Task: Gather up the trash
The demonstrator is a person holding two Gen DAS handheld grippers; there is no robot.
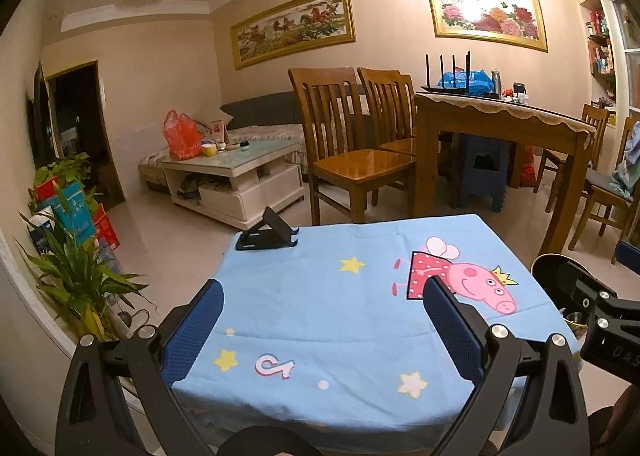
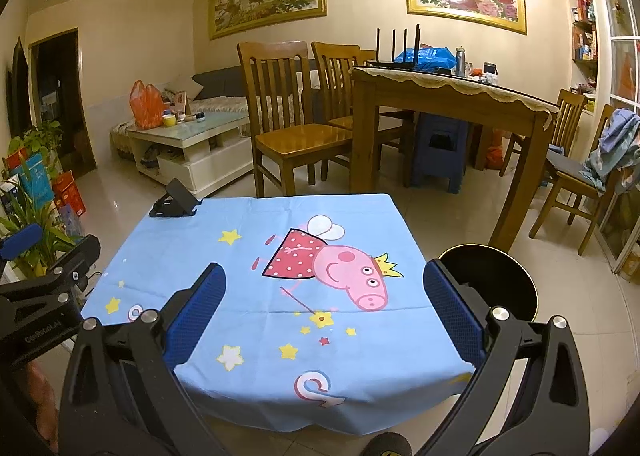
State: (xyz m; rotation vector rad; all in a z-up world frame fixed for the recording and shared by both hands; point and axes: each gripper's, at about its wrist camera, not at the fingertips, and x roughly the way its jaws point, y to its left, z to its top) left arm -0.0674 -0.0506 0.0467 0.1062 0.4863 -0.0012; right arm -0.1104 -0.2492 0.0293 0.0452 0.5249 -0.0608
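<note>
Hovering wide apart and empty above the blue cartoon tablecloth (image 1: 320, 296), left gripper (image 1: 324, 304) and right gripper (image 2: 324, 288), black bin (image 2: 496, 280) just beside its right edge.

Both wrist views forward, sharing blue tablecloth (image 1: 340, 320).

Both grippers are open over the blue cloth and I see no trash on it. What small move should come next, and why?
Probably turn the left gripper toward the floor. It and the right gripper hold nothing, the blue cloth carries only a black phone stand, and the black bin waits at the right, so trash must be found first.
</note>
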